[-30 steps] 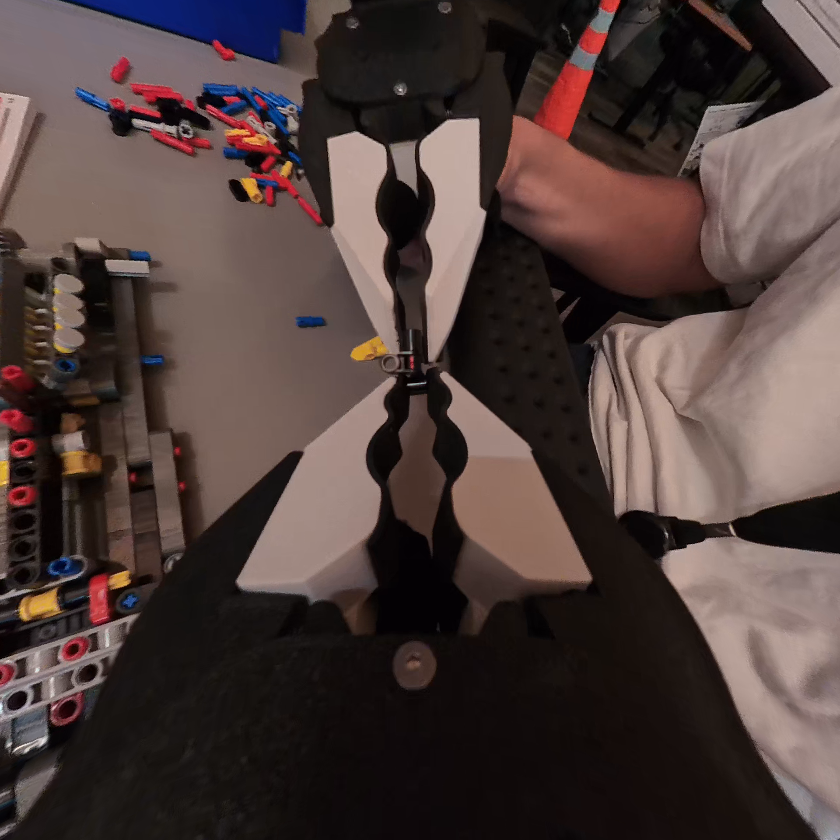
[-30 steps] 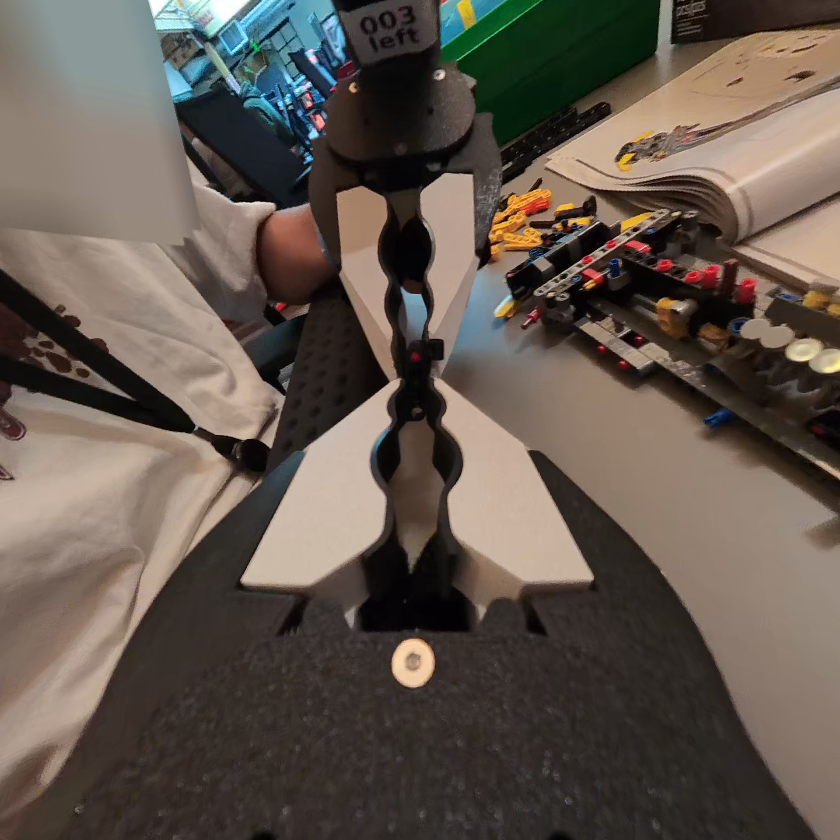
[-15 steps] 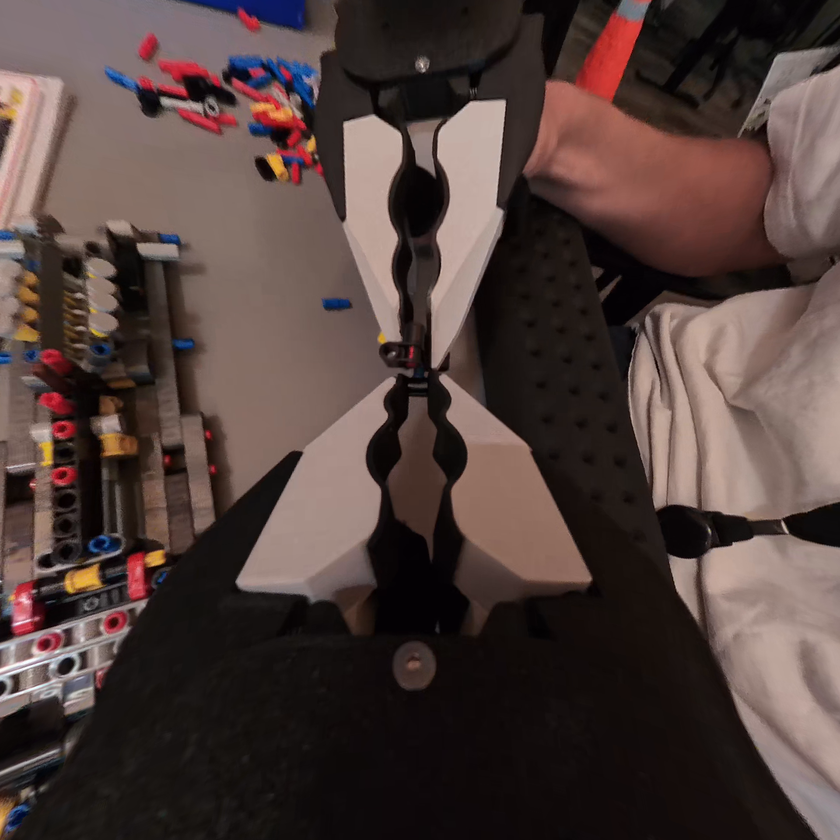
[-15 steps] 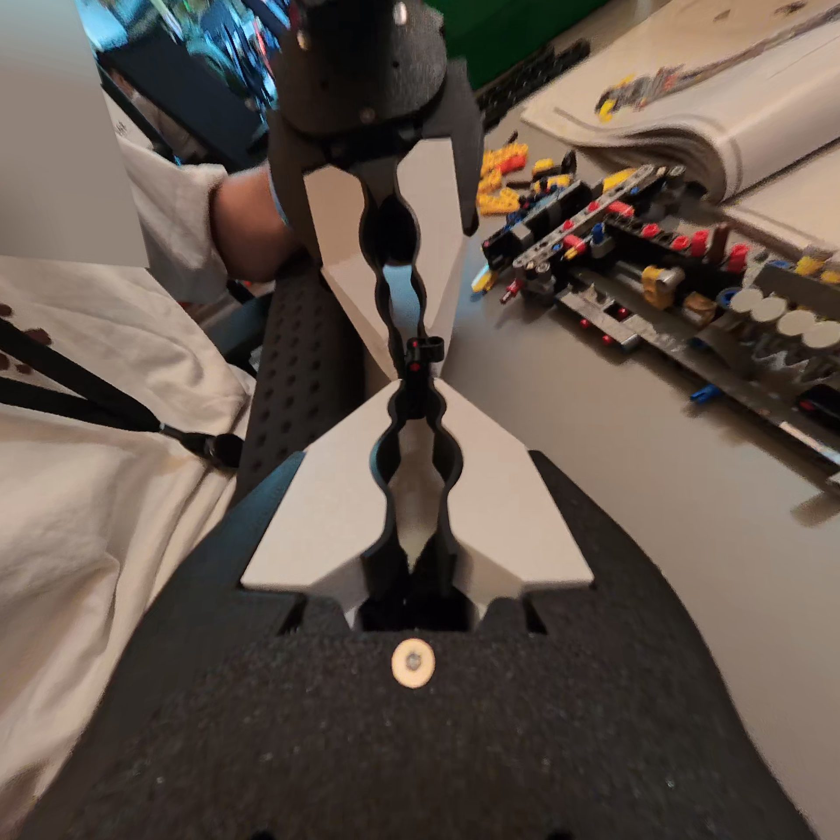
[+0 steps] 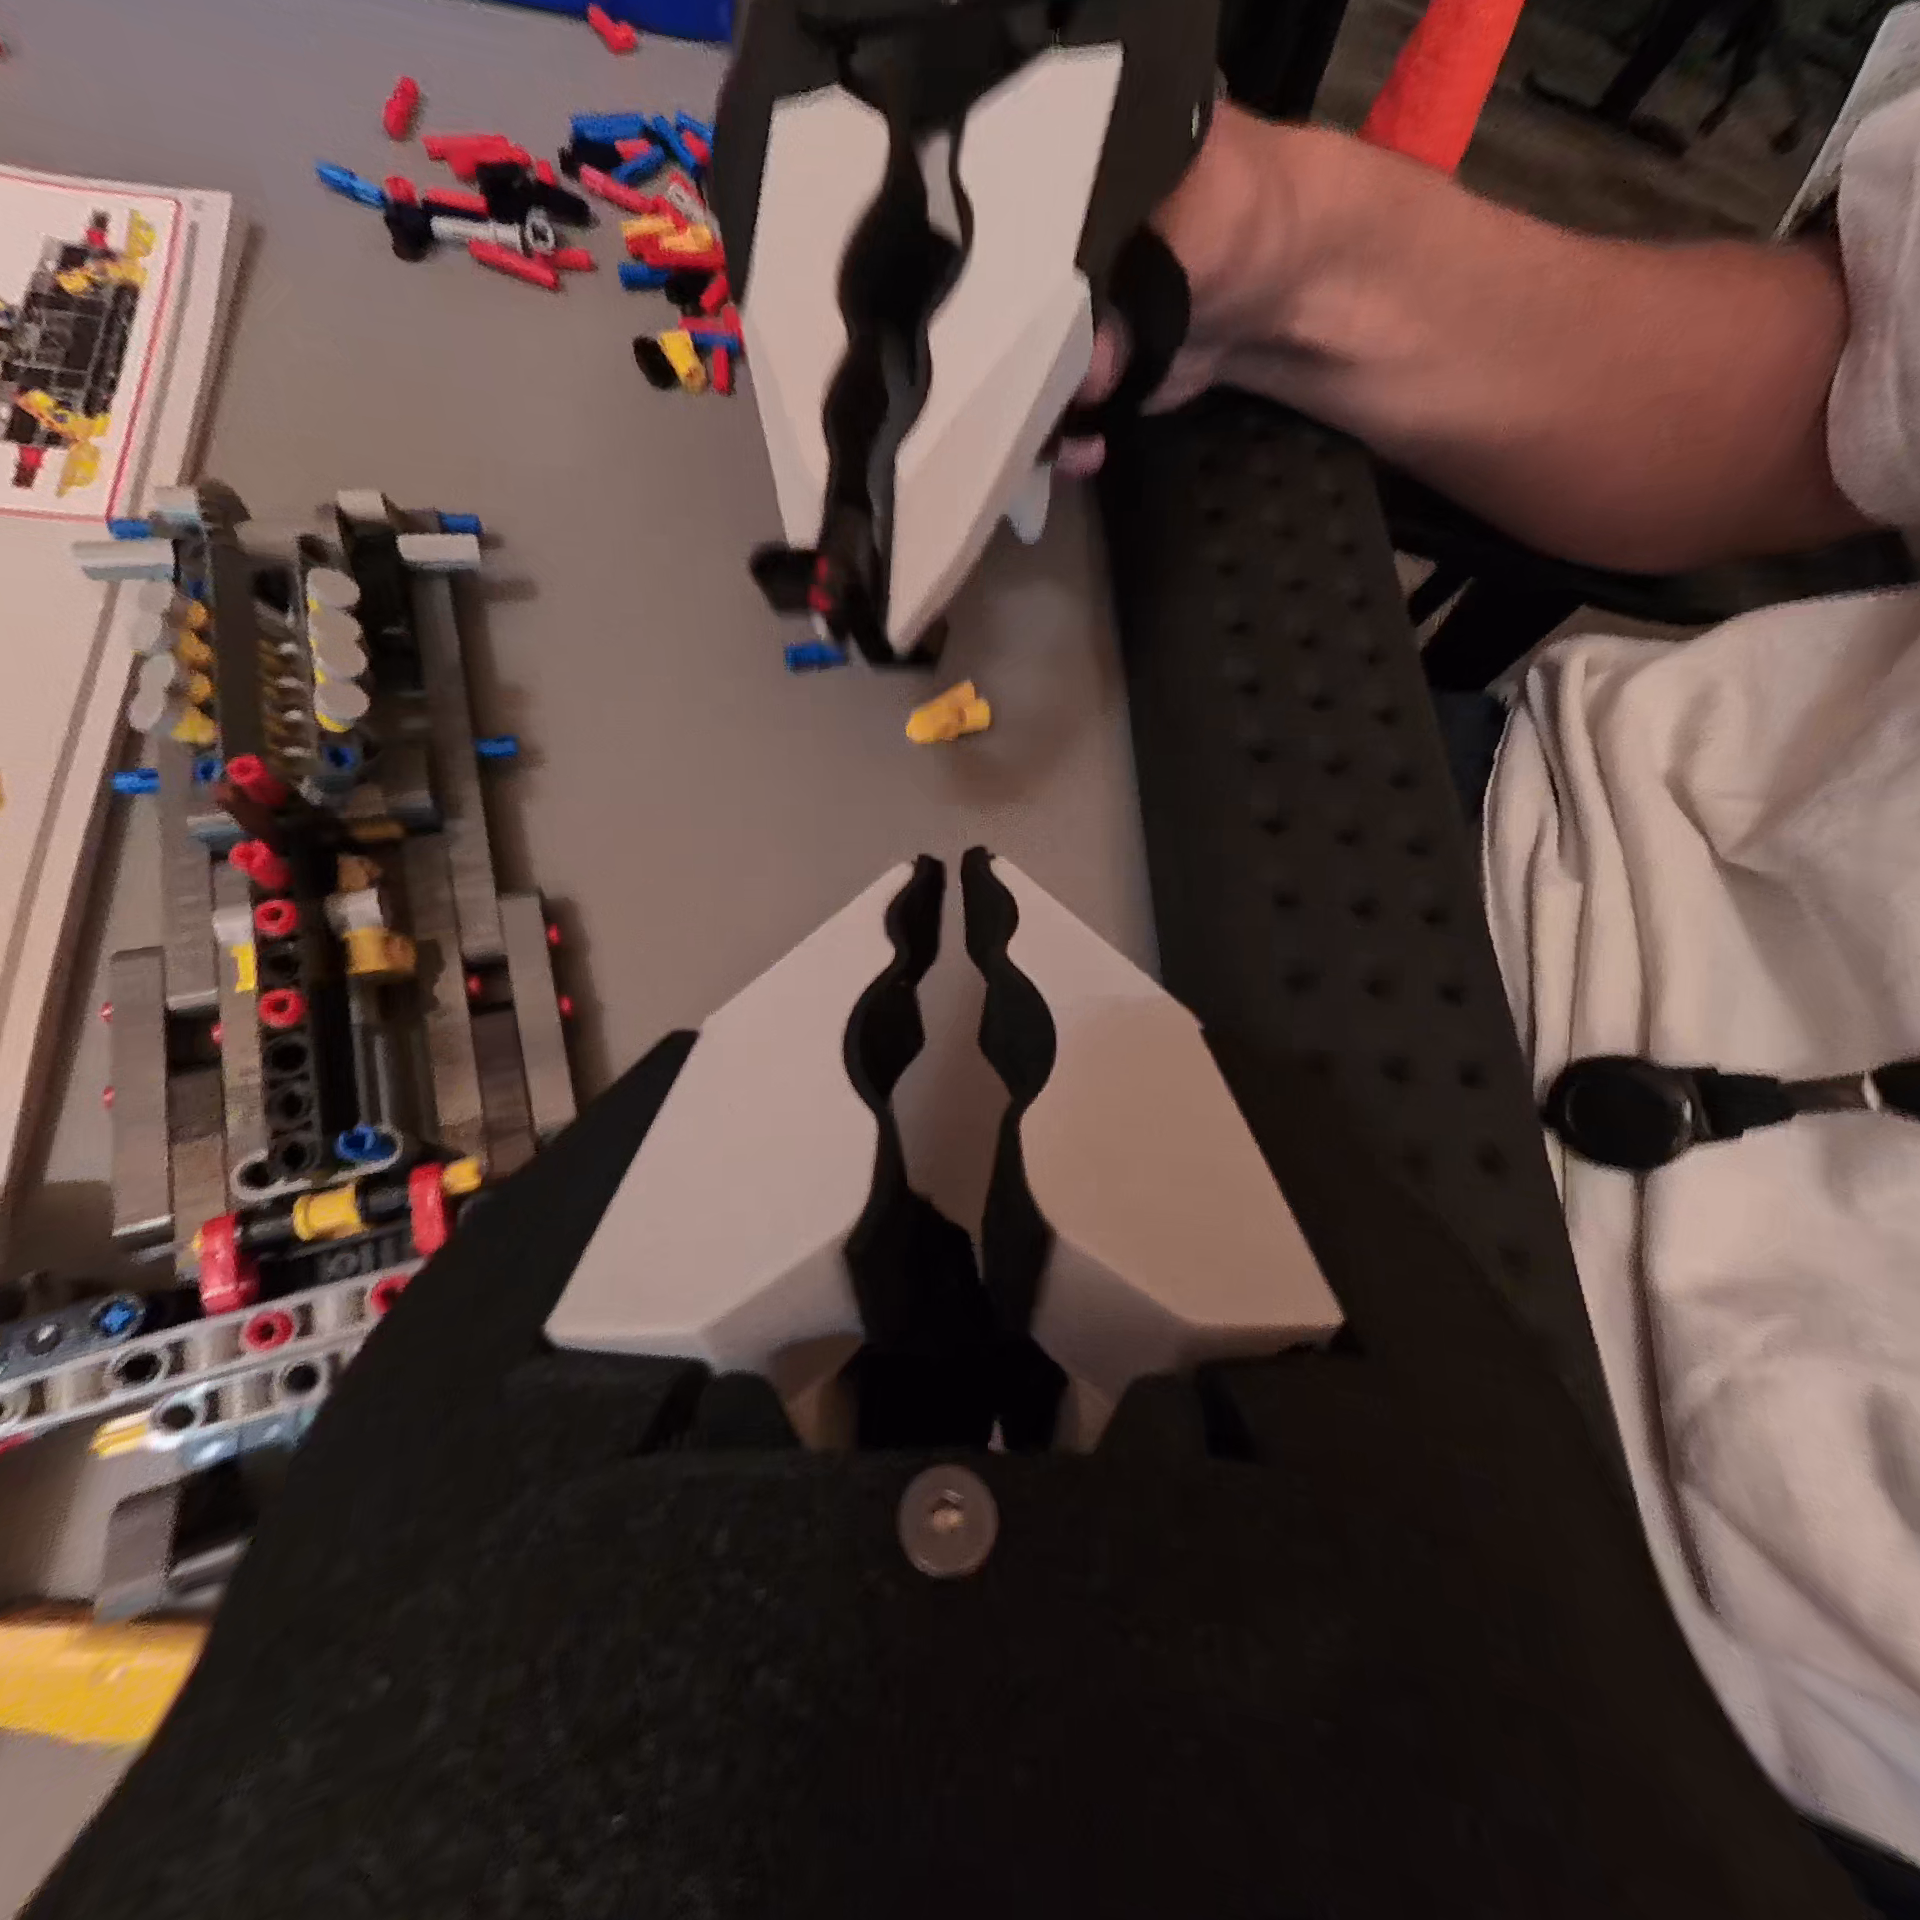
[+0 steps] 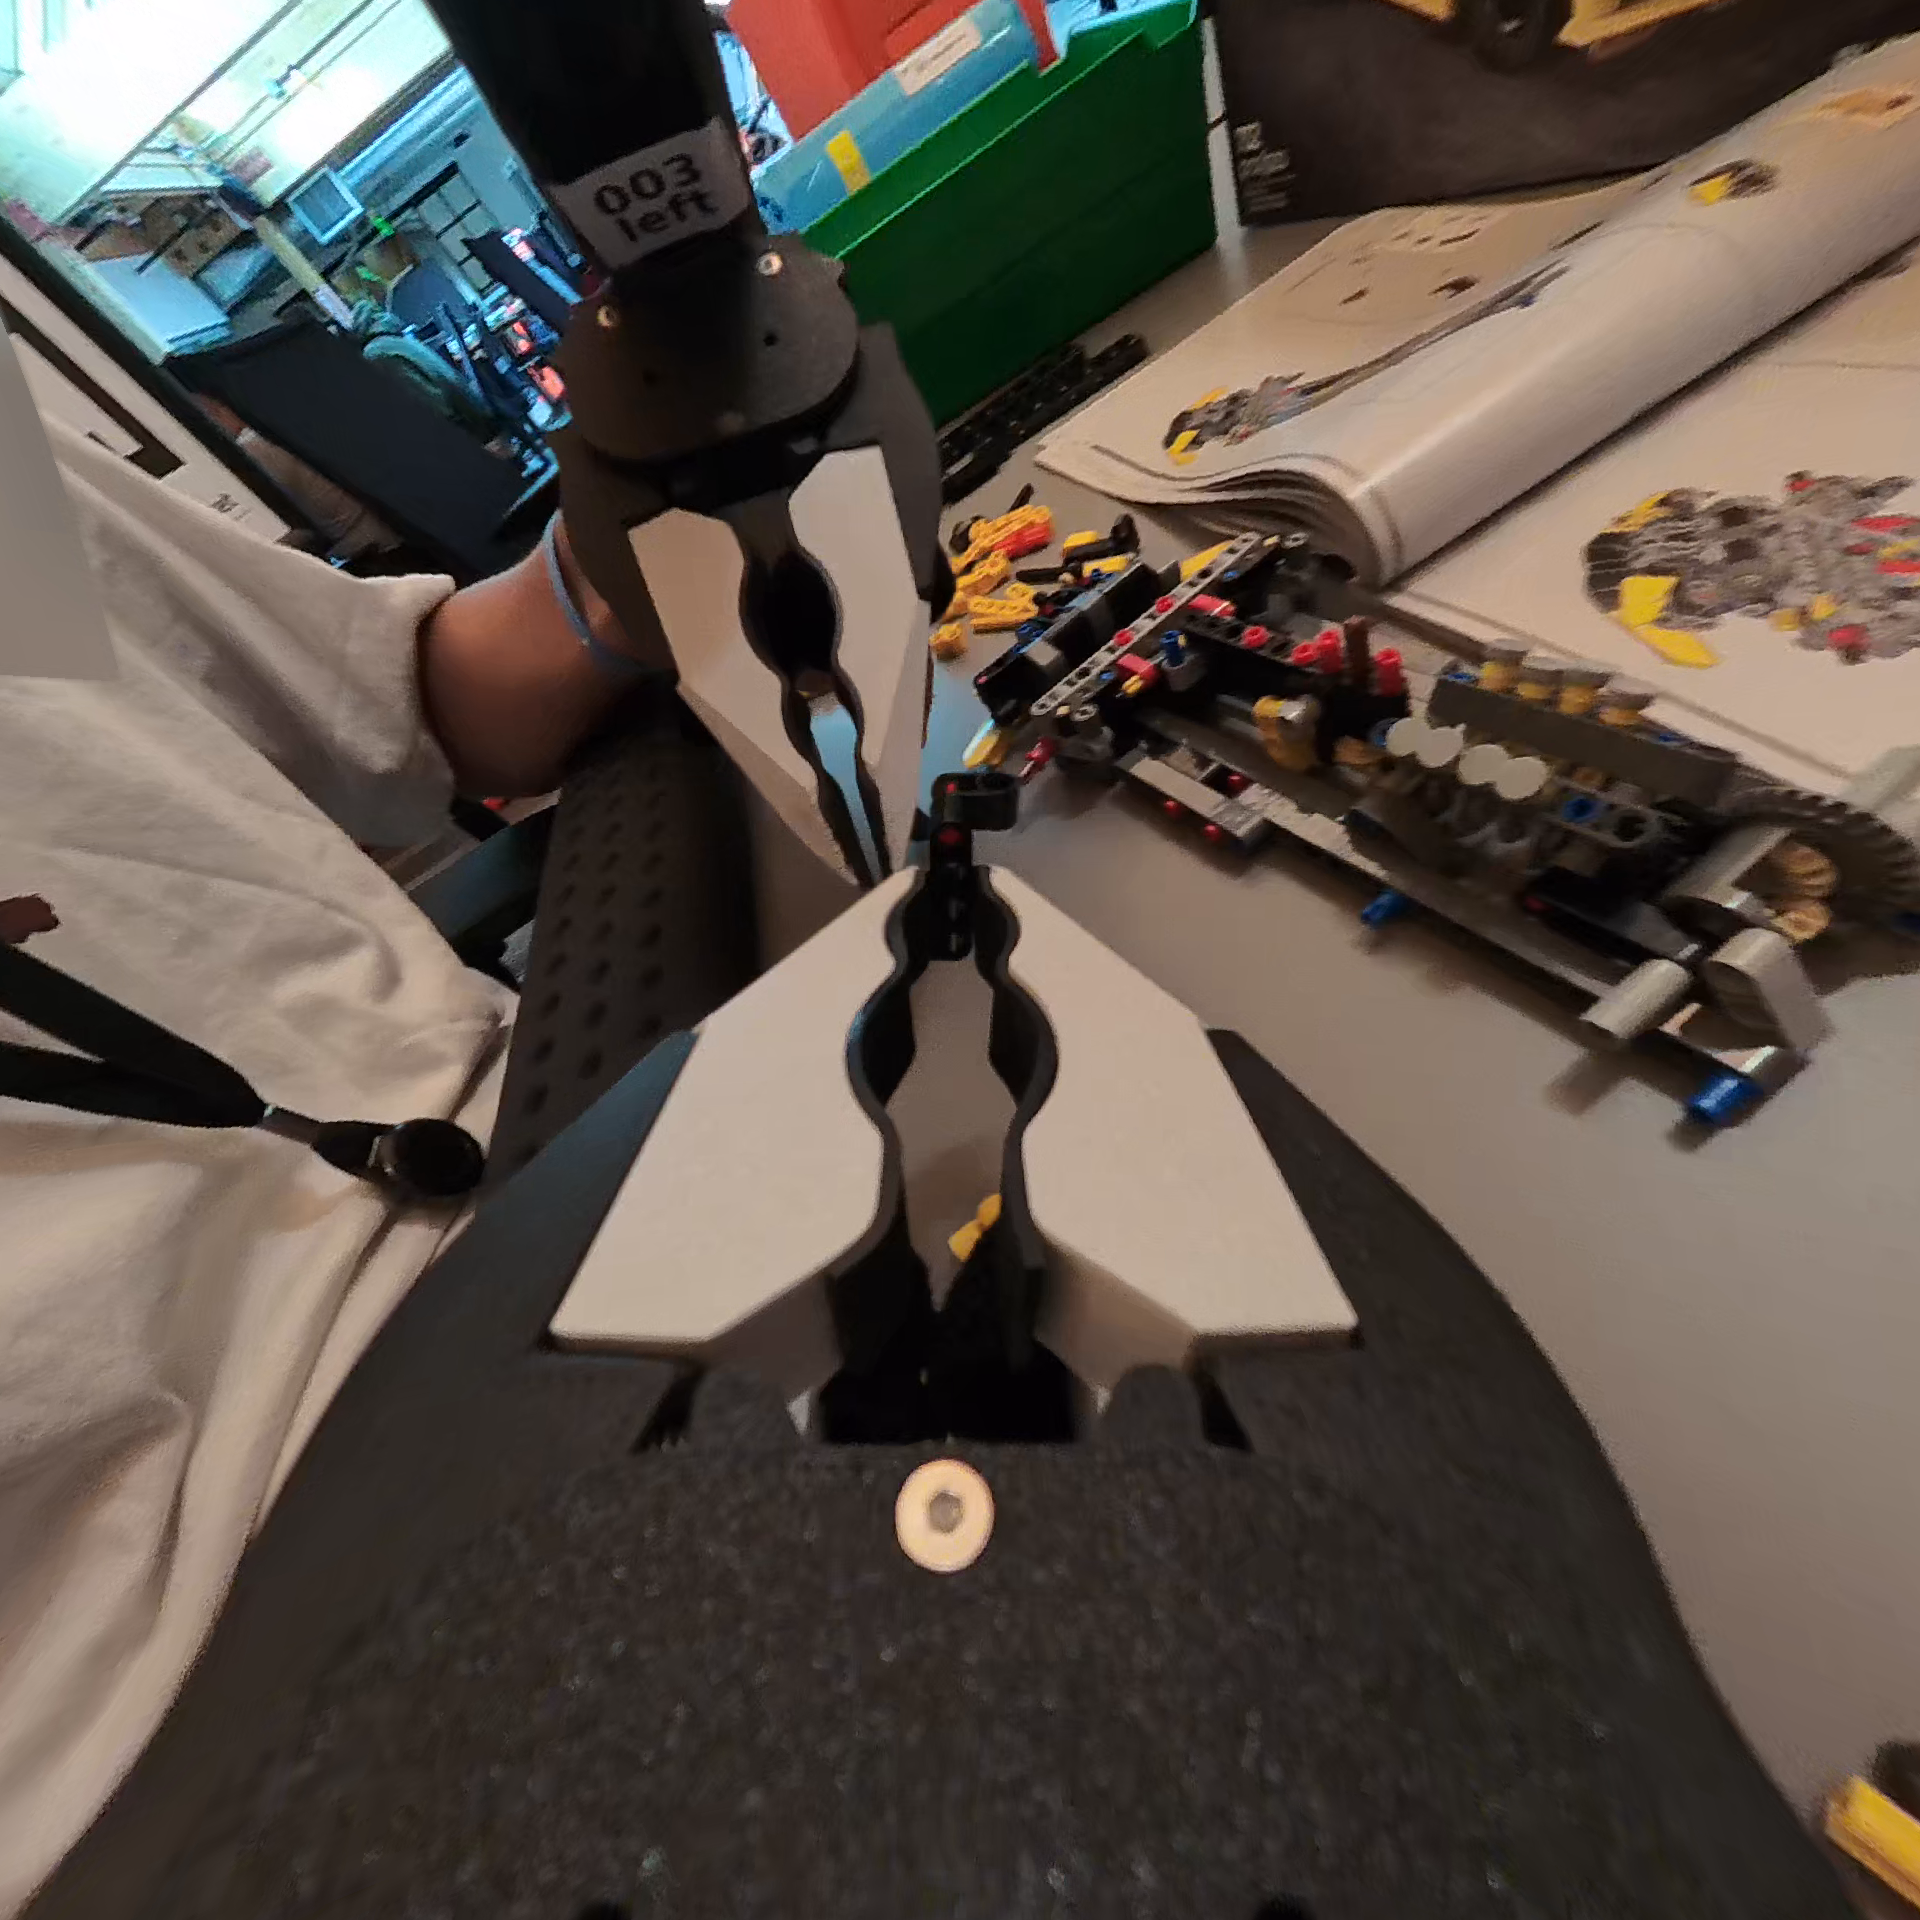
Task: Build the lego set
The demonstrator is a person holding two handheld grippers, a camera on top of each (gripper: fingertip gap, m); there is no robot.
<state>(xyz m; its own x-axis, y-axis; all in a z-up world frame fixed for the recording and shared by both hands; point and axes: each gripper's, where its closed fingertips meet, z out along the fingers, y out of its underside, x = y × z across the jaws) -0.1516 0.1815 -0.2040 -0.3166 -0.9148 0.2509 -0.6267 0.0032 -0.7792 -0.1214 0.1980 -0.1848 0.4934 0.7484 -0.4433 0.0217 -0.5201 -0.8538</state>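
Right wrist view, right tongs (image 6: pixel 948 883) clamping small black piece (image 6: pixel 961 831), left tongs (image 5: pixel 951 862) apart, empty.

Left claw (image 5: pixel 952 864) empty, tips slightly parted, right claw (image 6: pixel 951 883) clamped, tips facing.

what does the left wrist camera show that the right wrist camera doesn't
Only the left wrist view: the big scatter of loose red, blue and black pieces at the far end of the table, and a single instruction sheet.

Only the right wrist view: the green bin, the thick open manual, and the small black and red piece seen clearly in the right claw.

Both: the long half-built model, the loose yellow piece, the left claw with nothing in it, and the grey table.
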